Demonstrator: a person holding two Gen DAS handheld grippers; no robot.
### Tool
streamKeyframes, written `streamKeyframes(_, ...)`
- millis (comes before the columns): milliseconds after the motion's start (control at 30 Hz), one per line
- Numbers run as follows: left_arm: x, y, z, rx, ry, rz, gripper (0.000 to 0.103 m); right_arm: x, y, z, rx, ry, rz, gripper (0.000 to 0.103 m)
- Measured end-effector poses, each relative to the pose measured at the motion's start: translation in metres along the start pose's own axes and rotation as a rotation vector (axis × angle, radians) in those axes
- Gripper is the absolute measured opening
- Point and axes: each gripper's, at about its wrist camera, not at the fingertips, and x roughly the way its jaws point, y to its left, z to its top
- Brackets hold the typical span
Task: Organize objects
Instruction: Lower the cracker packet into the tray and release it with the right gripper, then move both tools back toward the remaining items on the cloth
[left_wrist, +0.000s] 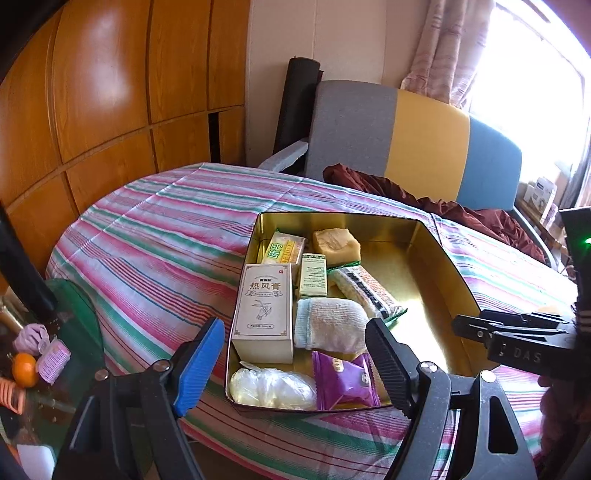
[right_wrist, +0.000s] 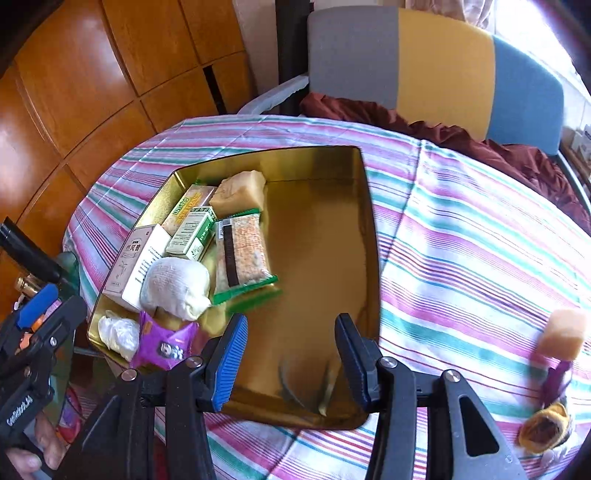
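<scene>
Both tongs (left_wrist: 295, 354) (right_wrist: 291, 354) gape empty above a gold tin (right_wrist: 332, 258) on striped cloth (right_wrist: 461, 240).

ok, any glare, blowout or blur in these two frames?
Left wrist view: window blown out, sheen on the wooden wardrobe. Right wrist view: sponge near the right edge is blurred, gold tin floor shows reflections; both views bend with fisheye.

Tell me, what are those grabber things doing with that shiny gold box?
A person is tidying small things into a gold tin on a striped tablecloth. Its left side already holds boxes, snack packets and a rolled white cloth; its right side is bare. Both the left gripper and the right gripper hover open over the tin, holding nothing. A sponge-like block and a few other bits still lie on the cloth outside.
</scene>
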Motion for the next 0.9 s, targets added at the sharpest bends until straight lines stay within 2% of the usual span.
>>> streamKeyframes(200,-0.005,-0.01,0.0,0.032,-0.008,-0.007,0.08,-0.017,-0.012,-0.013,0.022,-0.032,-0.015,0.05)
streamKeyframes(467,-0.009,-0.031,-0.002,0.088,-0.009,-0.035,0.08,-0.04,-0.049,-0.034,0.11,-0.054,-0.051,0.05)
streamKeyframes(700,-0.008,-0.057,-0.001,0.145,-0.005,-0.076,0.08,-0.071,-0.108,-0.056,0.228,-0.075,-0.141,0.05)
streamKeyframes(900,-0.004,-0.08,-0.002,0.194,0.005,-0.12,0.082,-0.108,-0.177,-0.072,0.34,-0.111,-0.268,0.05)
